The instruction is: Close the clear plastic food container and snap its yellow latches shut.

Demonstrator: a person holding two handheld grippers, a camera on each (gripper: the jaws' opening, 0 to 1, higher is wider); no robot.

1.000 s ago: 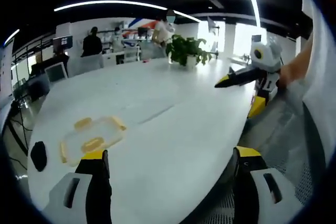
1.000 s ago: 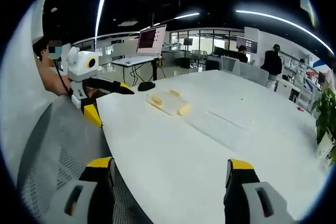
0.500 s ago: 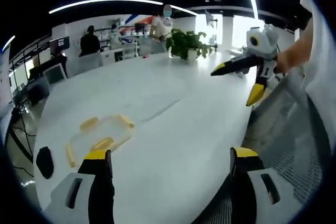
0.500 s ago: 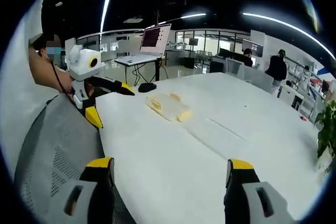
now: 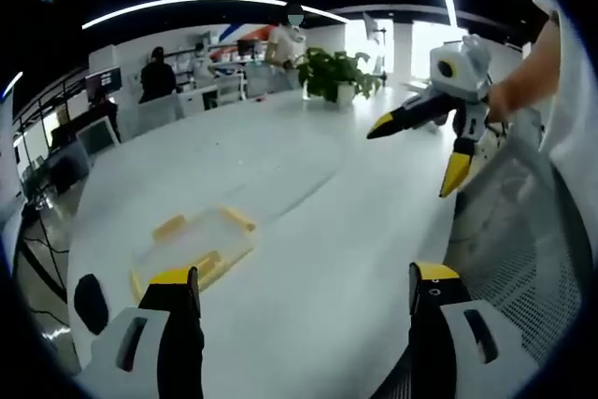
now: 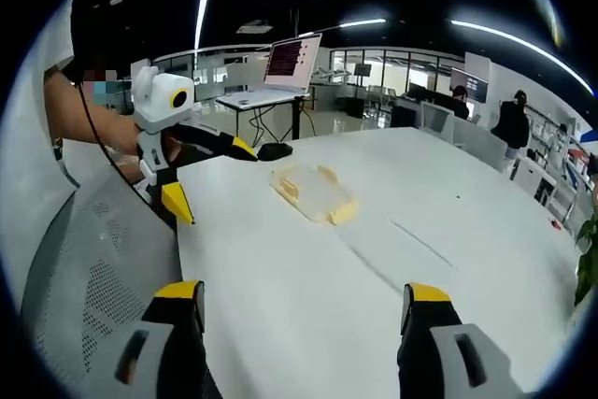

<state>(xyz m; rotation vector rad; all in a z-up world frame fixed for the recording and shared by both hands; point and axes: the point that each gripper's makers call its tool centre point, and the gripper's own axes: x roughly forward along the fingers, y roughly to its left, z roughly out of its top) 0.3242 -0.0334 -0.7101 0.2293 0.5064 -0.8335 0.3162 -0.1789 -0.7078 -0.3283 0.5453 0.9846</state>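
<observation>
Since the earlier frames both grippers have come forward over the table point(image 5: 308, 231), and the container point(image 5: 192, 249) sits nearer in each view. In the left gripper view the left gripper point(image 5: 304, 287) has its jaws spread wide with nothing between them, and the container lies flat on the table just beyond the left jaw's tip. A dark, rounded object point(image 5: 91, 301) rests near the table edge, to the left of the container.

In the right gripper view the right gripper point(image 6: 304, 301) is likewise spread wide and empty, and the container point(image 6: 313, 193) lies well ahead of it, left of centre. The left gripper point(image 6: 201, 165) enters that view from the left, its yellow-tipped jaws parted and pointing toward the container. The right gripper point(image 5: 439, 142) appears correspondingly at upper right in the left gripper view, well apart from the container.

The wide, empty jaws and the converging aim suggest an approach stage, in which neither tool touches the container yet.

The container is a shallow, clear rectangular box with yellow latches point(image 6: 329, 215) along its edges. The lid appears to lie on the box, but this is too small to confirm. Whether any latch is snapped down cannot be told at this distance. A potted plant point(image 5: 336, 77) stands at the far end of the table.
</observation>
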